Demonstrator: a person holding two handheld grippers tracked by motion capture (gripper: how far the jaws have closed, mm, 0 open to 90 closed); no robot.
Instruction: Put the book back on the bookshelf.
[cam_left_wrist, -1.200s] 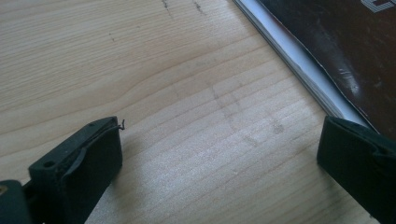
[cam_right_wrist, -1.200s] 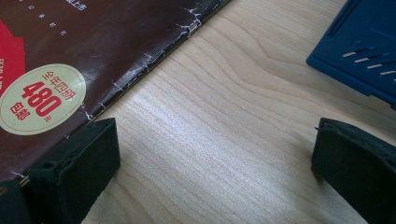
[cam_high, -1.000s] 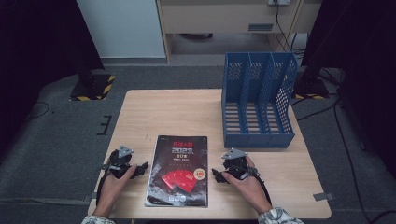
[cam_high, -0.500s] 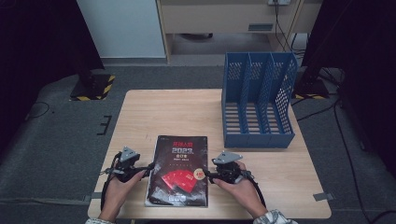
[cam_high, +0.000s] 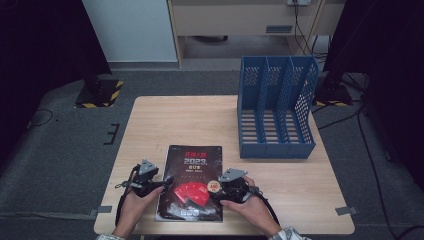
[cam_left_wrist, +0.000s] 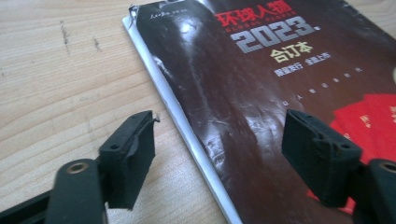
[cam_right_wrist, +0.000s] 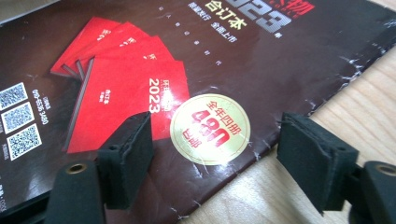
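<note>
Wooden table (cam_high: 200, 125), light top, seen from above; dark floor all round.

Left gripper (cam_high: 161, 182) at the near left, held in the person's left hand (cam_high: 135, 197). Tips at the left edge of the magazine (cam_high: 192, 182). In the left gripper view the jaws stand wide apart with nothing between them: one over bare wood, the other over the dark cover (cam_left_wrist: 261, 93), the magazine's white page edge running between the two.

Magazine lies flat at near centre of the table, near edge close to the table's near edge. Black glossy cover, creased, with "2023" in large grey figures at the far end, a fan of red cards lower down, and a round pale sticker (cam_right_wrist: 210, 129) marked 480 by its right edge.

Right gripper (cam_high: 216, 190) at the magazine's right edge, in the right hand (cam_high: 247, 205). Its jaws also spread wide, unloaded: one over the red cards, the other over wood, sticker between them.

Blue file rack (cam_high: 275, 107), three slots, upright at the far right of the table, well apart from the magazine.
</note>
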